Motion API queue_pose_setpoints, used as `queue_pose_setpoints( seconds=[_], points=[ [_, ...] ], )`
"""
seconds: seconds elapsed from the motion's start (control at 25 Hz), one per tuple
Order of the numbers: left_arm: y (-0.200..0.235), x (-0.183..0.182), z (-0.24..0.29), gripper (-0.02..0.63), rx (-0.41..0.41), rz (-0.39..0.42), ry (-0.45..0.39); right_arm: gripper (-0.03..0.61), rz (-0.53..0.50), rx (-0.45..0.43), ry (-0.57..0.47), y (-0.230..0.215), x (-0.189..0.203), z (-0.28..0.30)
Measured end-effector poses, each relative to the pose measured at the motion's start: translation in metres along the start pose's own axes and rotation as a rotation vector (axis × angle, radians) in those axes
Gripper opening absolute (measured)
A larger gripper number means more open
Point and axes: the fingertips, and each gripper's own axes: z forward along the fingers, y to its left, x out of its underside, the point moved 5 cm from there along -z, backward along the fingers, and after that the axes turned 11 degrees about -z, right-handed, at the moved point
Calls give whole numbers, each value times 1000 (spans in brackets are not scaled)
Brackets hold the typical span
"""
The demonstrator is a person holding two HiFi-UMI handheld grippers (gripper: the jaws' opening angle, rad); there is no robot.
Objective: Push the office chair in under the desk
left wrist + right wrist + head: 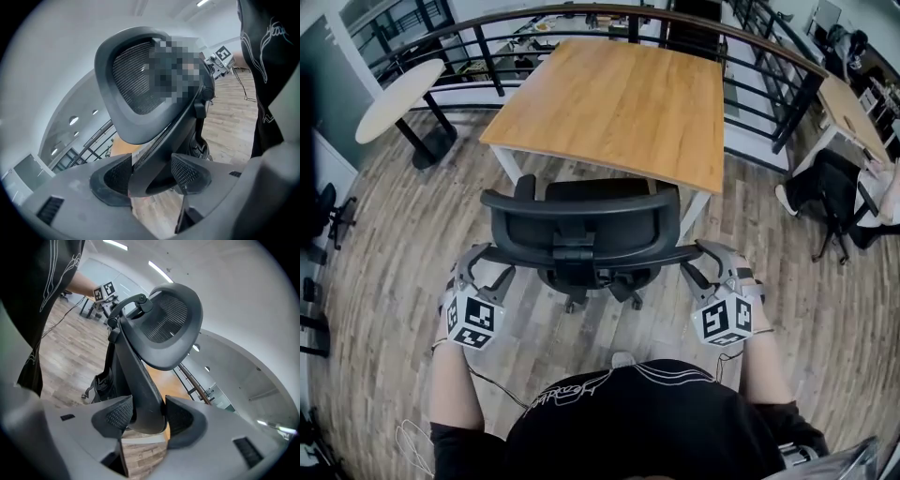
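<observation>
Left claw (pixel 484 255) and right claw (pixel 705 253) are both clenched on the office chair (pixel 581 230), 1 at each end of its backrest. In the left gripper view, the left claw (pixel 152 171) has the dark outer frame of the office chair (pixel 131 79) running between its 2 jaws, with the ribbed pads against it on both sides. In the right gripper view, the right claw (pixel 145 411) pinches the opposite edge of the office chair (pixel 168 329) the same way, both pads touching the frame.

From the head view the chair stands on the wood-plank floor (pixel 394 281), facing the desk (pixel 619 103). The front of its seat reaches the desk's near edge, while its back and wheeled base sit clear of the desk, toward the person. The desk has a light wooden top on white legs, and its surface is bare.

Each claw carries a marker cube (pixel 473 321), just below the backrest ends, and bare forearms lead back from them to a black shirt (pixel 647 422) at the bottom of the view. Beyond the desk a curved dark railing (pixel 750 42) sweeps across. A small round table (pixel 398 98) stands well apart at the far left. At the right edge another person (pixel 839 192) sits at a second desk (pixel 848 112).
</observation>
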Motion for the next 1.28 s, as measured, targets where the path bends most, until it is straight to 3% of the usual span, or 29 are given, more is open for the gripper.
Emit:
queue_pose_setpoints(
  seconds=[0.48, 0.8, 1.12, 1.28],
  points=[
    [56, -11, 55, 250, 45, 29, -46, 238, -14, 58, 101, -24, -10, 48],
    [97, -15, 102, 250, 117, 98, -59, 238, 37, 106, 223, -26, -24, 77],
    [179, -36, 163, 250, 189, 156, -103, 239, 113, 159, 325, -61, -57, 131],
    [184, -35, 181, 250, 205, 178, -106, 239, 131, 180, 359, -57, -56, 140]
  ],
)
